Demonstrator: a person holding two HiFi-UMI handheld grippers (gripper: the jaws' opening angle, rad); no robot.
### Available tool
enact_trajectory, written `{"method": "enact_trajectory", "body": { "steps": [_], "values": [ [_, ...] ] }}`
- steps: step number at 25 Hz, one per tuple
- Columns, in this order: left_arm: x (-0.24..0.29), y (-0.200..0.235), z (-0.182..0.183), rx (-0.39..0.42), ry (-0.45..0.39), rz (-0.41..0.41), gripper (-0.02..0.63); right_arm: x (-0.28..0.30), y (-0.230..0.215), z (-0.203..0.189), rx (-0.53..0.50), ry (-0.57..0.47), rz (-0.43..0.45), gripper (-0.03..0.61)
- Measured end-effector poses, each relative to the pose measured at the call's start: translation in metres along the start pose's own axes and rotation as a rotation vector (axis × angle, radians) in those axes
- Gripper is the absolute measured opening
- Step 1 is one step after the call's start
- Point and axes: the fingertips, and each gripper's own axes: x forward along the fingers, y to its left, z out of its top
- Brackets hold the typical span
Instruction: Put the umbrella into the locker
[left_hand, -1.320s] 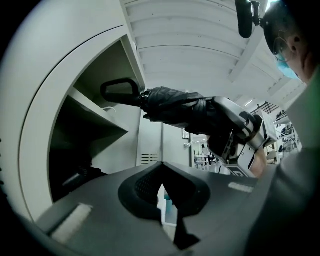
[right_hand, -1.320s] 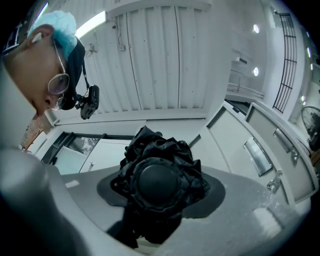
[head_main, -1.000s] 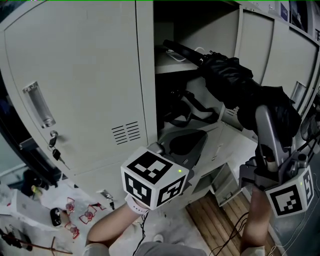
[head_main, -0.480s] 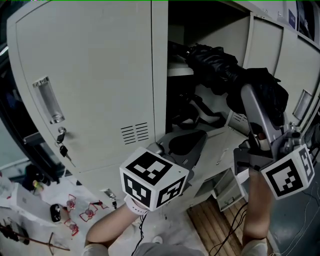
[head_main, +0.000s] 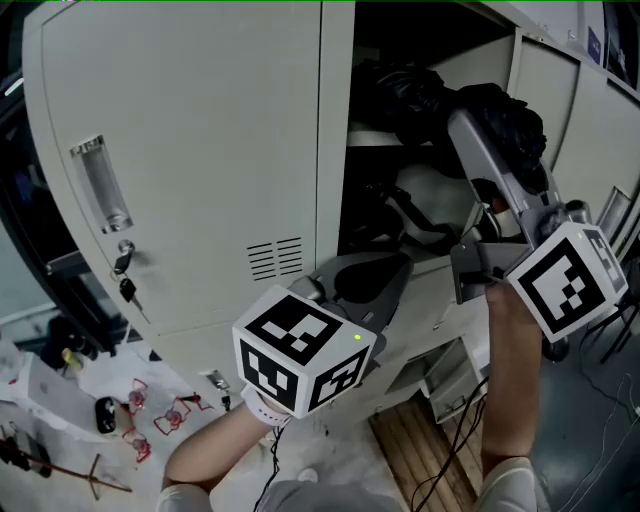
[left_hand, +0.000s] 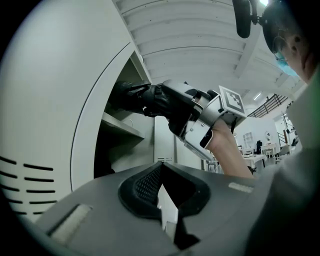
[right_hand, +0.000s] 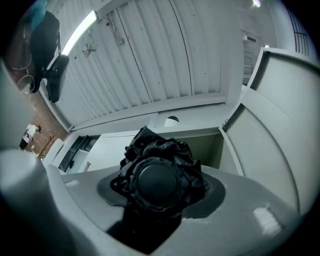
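Partly hidden in locker (head_main: 336, 150), umbrella (head_main: 408, 92) pinched by right gripper (head_main: 478, 150); left gripper (left_hand: 161, 172) closed.

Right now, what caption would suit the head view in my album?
Right gripper holds a folded black umbrella at the open locker's upper shelf; left gripper hangs empty below.

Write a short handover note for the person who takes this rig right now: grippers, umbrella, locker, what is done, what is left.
Right gripper: shut on one end of the folded black umbrella, raised at the locker opening.
Left gripper: shut, empty, low in front of the locker.
Umbrella: far part inside the open locker, above the upper shelf; the held end is outside.
Done: locker open, umbrella partly in.
Left: push it fully onto the shelf, open the right gripper, draw back.
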Motion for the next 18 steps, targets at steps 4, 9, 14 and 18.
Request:
{"method": "enact_trajectory", "body": {
  "steps": [4, 9, 14, 18],
  "values": [
    [-0.002, 0.004, -0.002, -0.006, 0.006, 0.01, 0.017, 0.019, -0.003, -0.003, 0.012, 0.018, -0.009, 0.253],
    [-0.005, 0.007, -0.002, -0.011, 0.002, 0.018, 0.017, 0.041, -0.009, -0.014, 0.021, 0.066, -0.038, 0.253],
    [-0.007, 0.01, -0.004, -0.02, -0.001, 0.02, 0.016, 0.062, -0.007, -0.026, -0.041, 0.118, -0.031, 0.256],
    [-0.007, 0.012, -0.005, -0.027, -0.006, 0.017, 0.017, 0.083, -0.006, -0.043, -0.05, 0.173, -0.022, 0.261]
  ]
}}
